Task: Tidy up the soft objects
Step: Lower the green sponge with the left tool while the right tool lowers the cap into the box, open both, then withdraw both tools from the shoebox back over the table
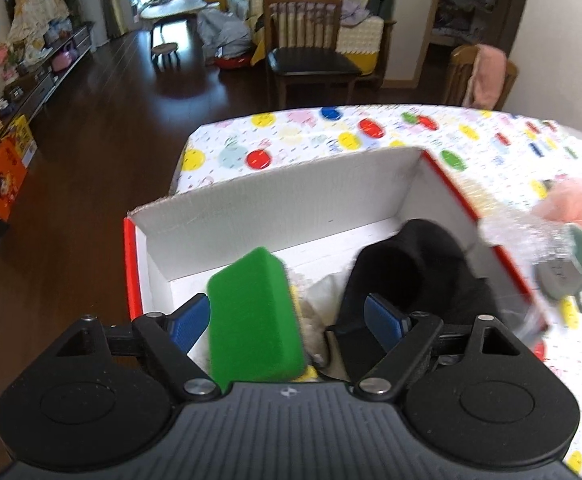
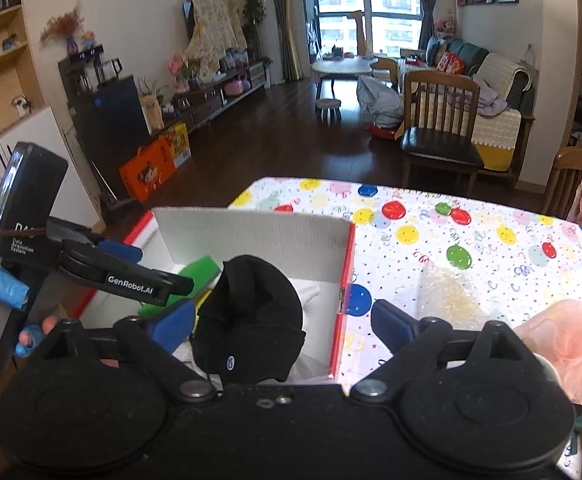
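Here, green sponge (image 1: 255, 320) over box (image 1: 291, 184), fingers (image 1: 189, 322) spread

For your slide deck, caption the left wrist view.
Open left gripper above a cardboard box, green sponge between its fingers, black sock inside.

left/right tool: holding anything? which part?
Nothing held. Left tool is open; the green foam sponge block sits between its fingers, over the red-edged white cardboard box. Right tool is open above the black knit sock.

Left gripper (image 1: 287, 320) jaws wide apart, pointing forward-down; right gripper (image 2: 283, 320) likewise spread wide.
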Action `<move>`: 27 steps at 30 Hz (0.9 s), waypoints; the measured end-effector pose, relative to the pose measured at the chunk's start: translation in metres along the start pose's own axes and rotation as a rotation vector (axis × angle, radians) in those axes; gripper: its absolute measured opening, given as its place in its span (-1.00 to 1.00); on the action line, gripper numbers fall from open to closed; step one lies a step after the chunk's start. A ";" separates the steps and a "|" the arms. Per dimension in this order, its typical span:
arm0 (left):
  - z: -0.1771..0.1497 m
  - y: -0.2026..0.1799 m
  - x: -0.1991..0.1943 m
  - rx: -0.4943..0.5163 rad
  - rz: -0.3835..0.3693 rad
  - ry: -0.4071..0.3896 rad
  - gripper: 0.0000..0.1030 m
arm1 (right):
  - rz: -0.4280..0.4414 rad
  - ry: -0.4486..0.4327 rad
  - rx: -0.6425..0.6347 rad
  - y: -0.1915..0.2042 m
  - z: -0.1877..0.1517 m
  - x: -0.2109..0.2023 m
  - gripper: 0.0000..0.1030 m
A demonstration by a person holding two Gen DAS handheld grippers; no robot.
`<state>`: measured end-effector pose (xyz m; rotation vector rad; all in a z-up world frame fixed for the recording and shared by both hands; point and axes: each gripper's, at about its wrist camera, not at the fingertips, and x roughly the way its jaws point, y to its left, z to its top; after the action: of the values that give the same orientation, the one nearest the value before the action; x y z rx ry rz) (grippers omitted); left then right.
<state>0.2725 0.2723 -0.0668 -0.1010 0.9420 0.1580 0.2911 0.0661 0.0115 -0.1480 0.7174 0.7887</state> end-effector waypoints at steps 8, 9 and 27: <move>-0.001 -0.029 -0.045 0.037 -0.082 -0.074 0.64 | 0.003 -0.062 0.037 -0.016 -0.008 -0.055 0.98; -0.001 -0.034 -0.048 0.039 -0.094 -0.082 0.64 | 0.000 -0.070 0.045 -0.018 -0.010 -0.062 0.99; 0.027 -0.151 -0.035 0.026 -0.171 -0.111 0.72 | -0.114 -0.077 0.173 -0.142 -0.070 -0.136 0.99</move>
<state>0.3003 0.1242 -0.0200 -0.1471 0.8206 -0.0070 0.2862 -0.1424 0.0262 -0.0020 0.6942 0.6172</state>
